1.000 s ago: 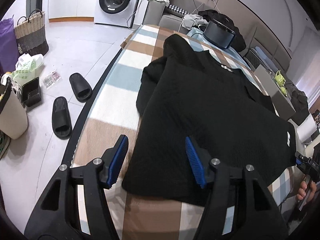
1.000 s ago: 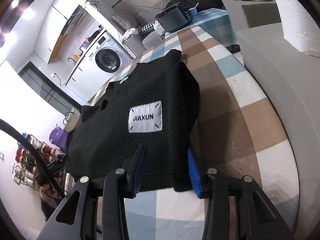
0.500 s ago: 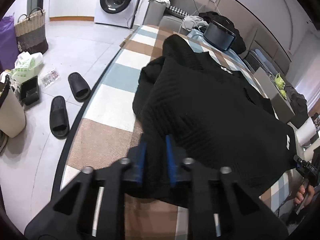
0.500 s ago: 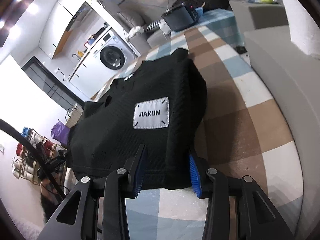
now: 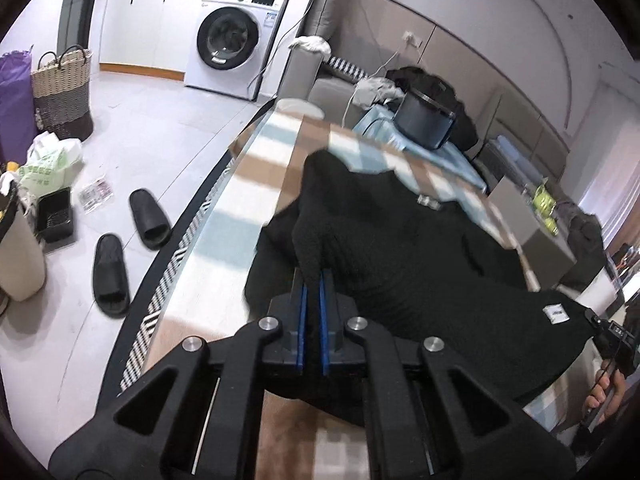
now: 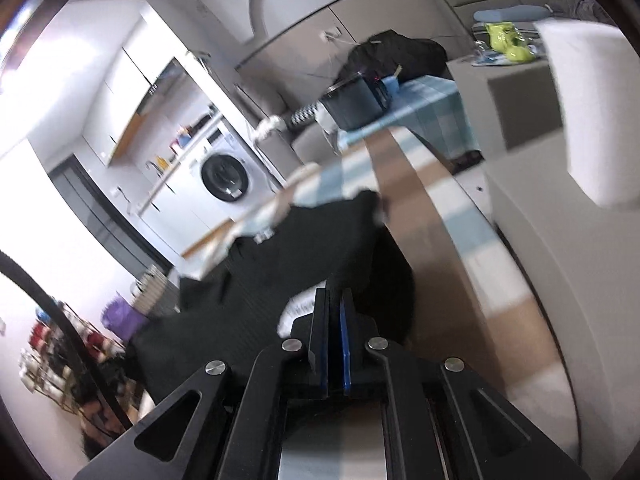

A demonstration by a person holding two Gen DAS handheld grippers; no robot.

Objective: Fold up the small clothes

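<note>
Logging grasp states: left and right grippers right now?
Left gripper: shut on the black sweater, near hem.
Right gripper: shut on the black sweater, hem by the white label.

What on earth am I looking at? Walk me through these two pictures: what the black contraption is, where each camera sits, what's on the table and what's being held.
There is no robot here. A person holds a hand-operated claw in each hand, and each claw carries a wide-angle camera looking forward along its two fingers, which bends the room's edges.

One picture comes from the left claw, the other from the right claw. The right picture is blurred.

On the checked tablecloth lies a black sweater. Both claws are shut on its near edge, pinching the fabric between their blue pads. The right claw grips beside the sweater's white label.

In the background are a washing machine and black slippers on the floor.
</note>
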